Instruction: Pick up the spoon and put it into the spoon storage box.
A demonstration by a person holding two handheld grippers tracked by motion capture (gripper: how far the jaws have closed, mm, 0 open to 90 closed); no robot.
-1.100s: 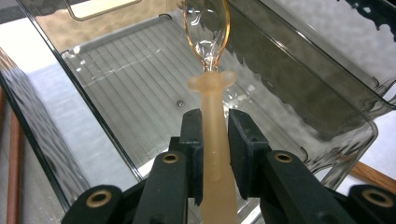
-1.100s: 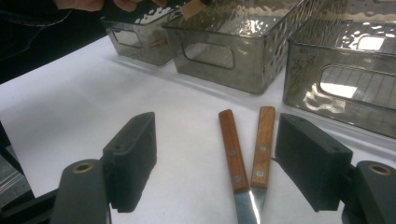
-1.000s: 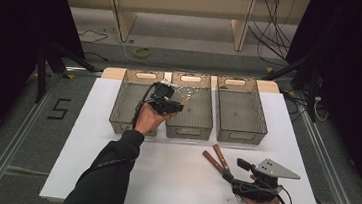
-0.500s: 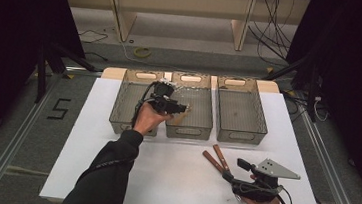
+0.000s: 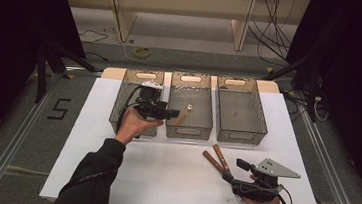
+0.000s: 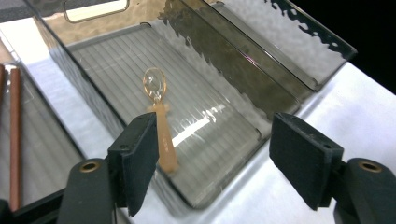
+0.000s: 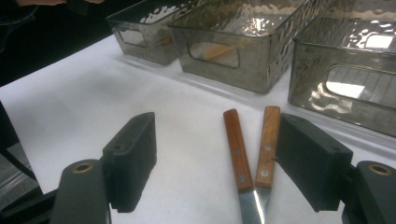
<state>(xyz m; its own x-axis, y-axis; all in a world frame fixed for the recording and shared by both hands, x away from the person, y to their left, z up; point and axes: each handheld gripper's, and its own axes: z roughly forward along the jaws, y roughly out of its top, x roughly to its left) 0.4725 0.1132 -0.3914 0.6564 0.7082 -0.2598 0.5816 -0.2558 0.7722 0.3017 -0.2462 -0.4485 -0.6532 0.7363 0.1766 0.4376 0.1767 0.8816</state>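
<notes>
Spoon lies in the middle bin, both grippers empty.

The left gripper (image 5: 170, 114), at nine o'clock of the middle bin (image 5: 188, 131), has just been opening; its jaws stand wide with nothing between them, the wooden-handled spoon (image 6: 159, 119) lying on the bin floor. At five o'clock, the right gripper (image 7: 215, 161) gapes wide beside two knives (image 7: 252, 144).

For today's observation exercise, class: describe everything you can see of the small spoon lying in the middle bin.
The spoon is small, with a clear, glassy oval bowl and a flat, light wooden-looking handle that widens toward its end. It lies flat on the ribbed floor of the middle bin, a smoky translucent plastic tray, at a slant, bowl pointing to the far end. Nothing grips it: the left gripper is above the bin's near left edge, its fingers having just been opening, apart from the spoon.
</notes>
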